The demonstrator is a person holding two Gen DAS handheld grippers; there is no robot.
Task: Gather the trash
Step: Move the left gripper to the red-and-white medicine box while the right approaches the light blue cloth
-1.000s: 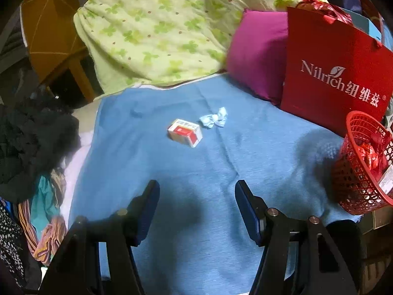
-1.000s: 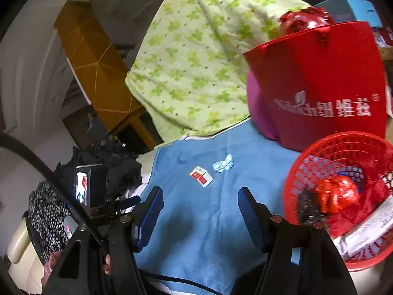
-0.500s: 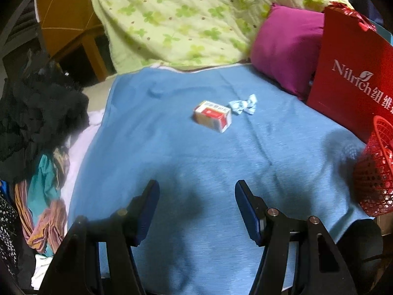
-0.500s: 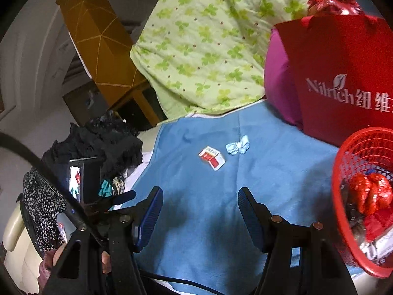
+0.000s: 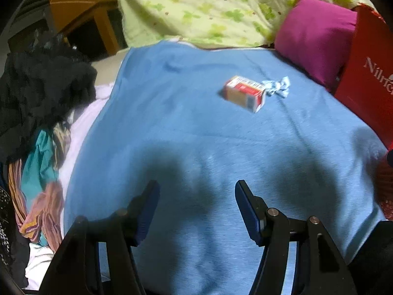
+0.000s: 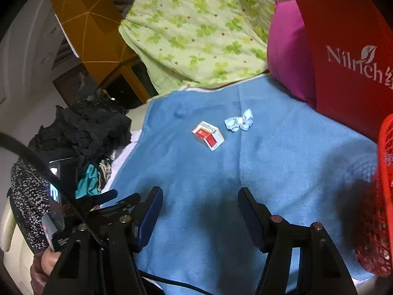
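Both tongs, left (image 5: 196, 205) and right (image 6: 200, 209), stand open and empty above the blue blanket (image 5: 186, 132). A small box (image 6: 208, 135) lies mid-blanket, a crumpled wrapper (image 6: 239, 120) just beside it, toward the far edge.

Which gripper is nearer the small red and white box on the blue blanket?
Left, by a narrow margin. The box looms larger ahead of the left gripper, slightly to its right; from the right gripper it looks smaller and farther, roughly straight ahead. Both are open and empty.

The red basket (image 6: 385, 196) and red bag (image 6: 353, 49) are cut off at the frame edge.
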